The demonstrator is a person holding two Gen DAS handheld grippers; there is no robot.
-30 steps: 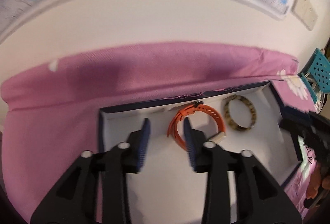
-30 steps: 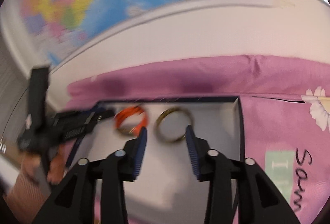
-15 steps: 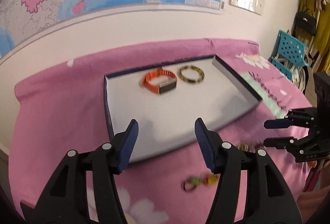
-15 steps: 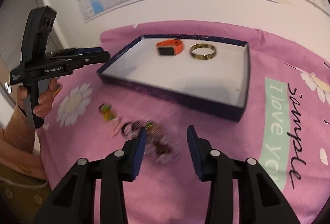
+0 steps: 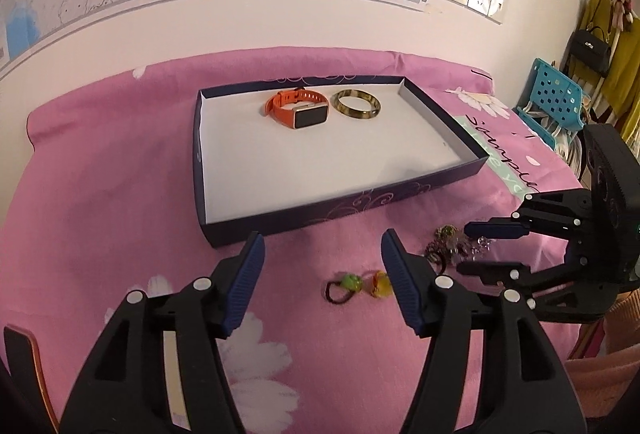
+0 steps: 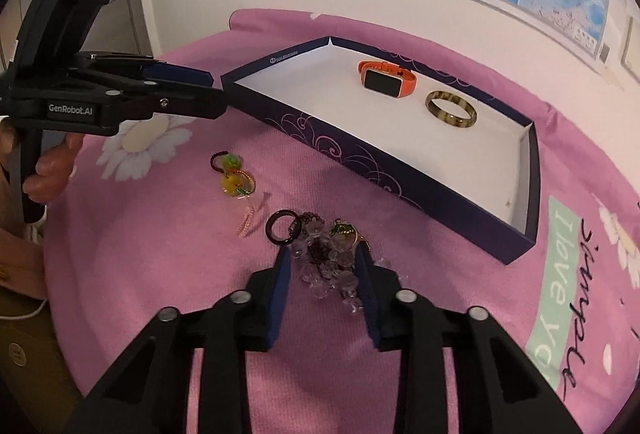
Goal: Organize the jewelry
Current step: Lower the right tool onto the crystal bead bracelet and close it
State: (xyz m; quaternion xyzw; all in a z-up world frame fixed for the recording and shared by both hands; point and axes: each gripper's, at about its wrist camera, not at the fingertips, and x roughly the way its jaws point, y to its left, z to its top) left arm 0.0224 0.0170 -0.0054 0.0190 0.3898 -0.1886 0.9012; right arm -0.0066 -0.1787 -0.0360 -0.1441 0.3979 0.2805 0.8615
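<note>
Glassy rounded bead cluster [image 6: 326,266] on soft cloth [image 6: 160,254]

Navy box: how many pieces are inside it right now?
2. The orange watch lies near the far wall of the navy box, and the mottled bangle sits beside it, apart from it. The rest of the white floor shows in full, so nothing seems hidden.

Both grippers are pulling back from over the box [image 5: 440,122] toward the near side of the pink cloth. The left gripper [image 5: 322,262] is spreading its jaws above the bare cloth. The right gripper [image 6: 322,266] is closing around the tangled bead pile [image 6: 326,258], rolling as it comes down.
</note>
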